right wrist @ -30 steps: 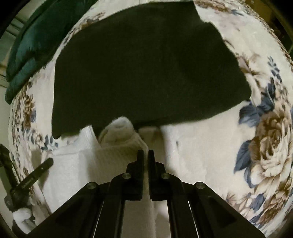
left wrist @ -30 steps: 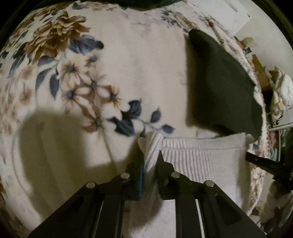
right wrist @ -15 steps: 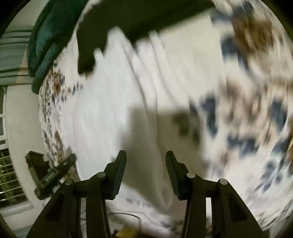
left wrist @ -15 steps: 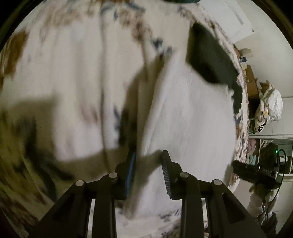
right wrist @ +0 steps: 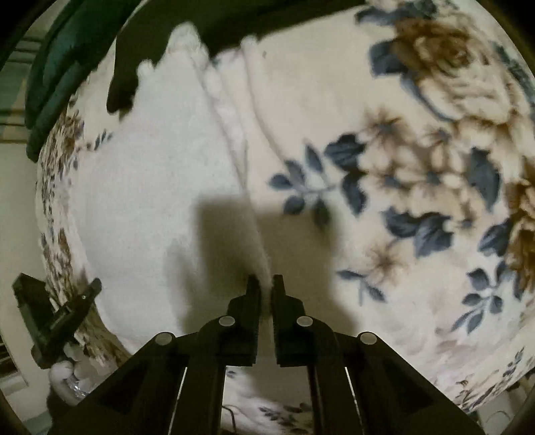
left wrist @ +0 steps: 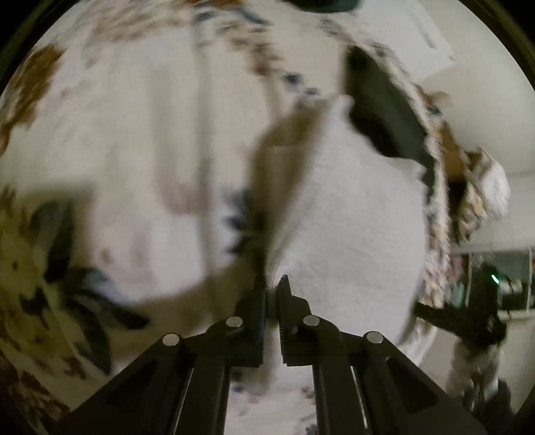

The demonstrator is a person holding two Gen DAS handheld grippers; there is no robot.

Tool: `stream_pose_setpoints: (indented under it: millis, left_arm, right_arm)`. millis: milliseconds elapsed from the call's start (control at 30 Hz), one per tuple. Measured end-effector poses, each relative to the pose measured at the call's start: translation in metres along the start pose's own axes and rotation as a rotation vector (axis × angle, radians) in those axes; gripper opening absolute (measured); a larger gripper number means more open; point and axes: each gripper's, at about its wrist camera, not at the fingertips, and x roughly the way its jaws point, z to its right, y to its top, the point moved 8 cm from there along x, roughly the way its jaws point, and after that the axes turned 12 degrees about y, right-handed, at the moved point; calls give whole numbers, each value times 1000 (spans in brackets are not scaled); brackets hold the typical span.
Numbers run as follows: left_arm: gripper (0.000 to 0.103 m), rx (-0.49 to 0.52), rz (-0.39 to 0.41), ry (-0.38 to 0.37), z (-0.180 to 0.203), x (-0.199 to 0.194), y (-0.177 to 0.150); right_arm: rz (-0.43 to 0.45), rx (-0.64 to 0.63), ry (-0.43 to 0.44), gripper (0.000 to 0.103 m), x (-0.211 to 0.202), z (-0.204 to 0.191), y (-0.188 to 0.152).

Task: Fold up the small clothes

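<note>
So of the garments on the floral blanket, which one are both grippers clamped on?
The white knit garment: the left gripper and the right gripper each pinch one of its edges. The dark garment lies beyond it, ungripped.

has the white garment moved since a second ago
Yes. The white garment now stretches toward the dark cloth, its far edge overlapping it, both grippers pinching its near edge.

Left gripper (left wrist: pixel 273 289) low and forward, jaws nearly closed, pinching the edge of the white garment (left wrist: pixel 351 217), right gripper (right wrist: pixel 265 289) likewise pinching its opposite edge, both angled downward
</note>
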Motion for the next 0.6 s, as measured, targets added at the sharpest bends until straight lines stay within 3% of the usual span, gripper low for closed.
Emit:
stream_pose_setpoints:
  millis: [67, 100, 133, 167, 200, 333, 433, 533, 600]
  left_arm:
    - [11, 39, -6, -2, 9, -5, 3]
    - [21, 39, -10, -12, 9, -6, 5]
    - [27, 30, -3, -30, 9, -6, 9]
    - [42, 18, 8, -51, 8, -4, 13]
    - [56, 5, 15, -64, 5, -1, 17]
    - [57, -41, -28, -129, 1, 28, 30]
    - [58, -41, -50, -162, 9, 46, 39]
    - [66, -58, -45, -202, 14, 54, 46]
    - [71, -68, -49, -224, 17, 59, 49]
  right_arm:
    - [4, -2, 65, 15, -7, -5, 3]
    - [12, 6, 110, 22, -12, -6, 6]
    - [24, 21, 163, 43, -16, -6, 10]
    - [31, 34, 210, 59, -18, -4, 14]
    - [30, 39, 246, 63, -18, -4, 18]
    - [-37, 56, 385, 70, 5, -4, 31]
    - [-85, 57, 425, 73, 29, -3, 39]
    - [-116, 73, 486, 80, 51, -7, 44]
    - [-134, 80, 534, 80, 68, -18, 48]
